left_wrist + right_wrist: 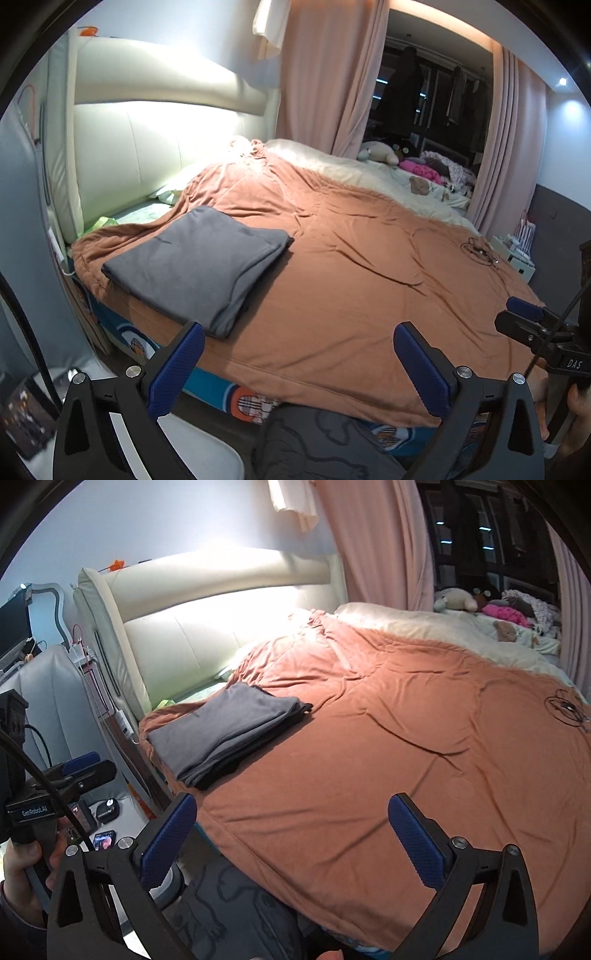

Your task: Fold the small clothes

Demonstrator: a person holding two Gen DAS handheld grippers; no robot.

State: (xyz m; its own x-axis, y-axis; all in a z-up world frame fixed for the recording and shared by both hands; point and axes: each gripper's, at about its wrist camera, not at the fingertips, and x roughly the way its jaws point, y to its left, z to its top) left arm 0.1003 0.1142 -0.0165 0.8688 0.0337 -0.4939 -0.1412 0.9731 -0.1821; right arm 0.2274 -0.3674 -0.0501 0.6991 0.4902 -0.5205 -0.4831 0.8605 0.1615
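A gray cloth (195, 266) lies folded on the bed (351, 295). It sits on the left side, near the near edge, on top of the orange blanket (369, 240). It makes a neat flat shape with a few layers stacked up. In the right wrist view a darker layer shows under it at the near corner, but I cannot tell if that is a second piece.

The left gripper (299, 365) is wide open and holds nothing. The right gripper (291, 838) is wide open too, and it is also empty. Both hang over the near edge of the bed, back from the cloth and not touching it. A hand (22, 878) holds the left gripper's handle at the left of the right wrist view.

So this fold looks done. The cloth is set down and let go.

What is left? Far away, on the far right of the bed by the curtain (321, 81), there is a pile of things: a pink cloth (421, 170), soft toys (380, 152) and some other bits. Some of these may be small clothes that need folding next, but they are too far to tell. The big middle part of the blanket has only a thin black cable (480, 251) on its right side.
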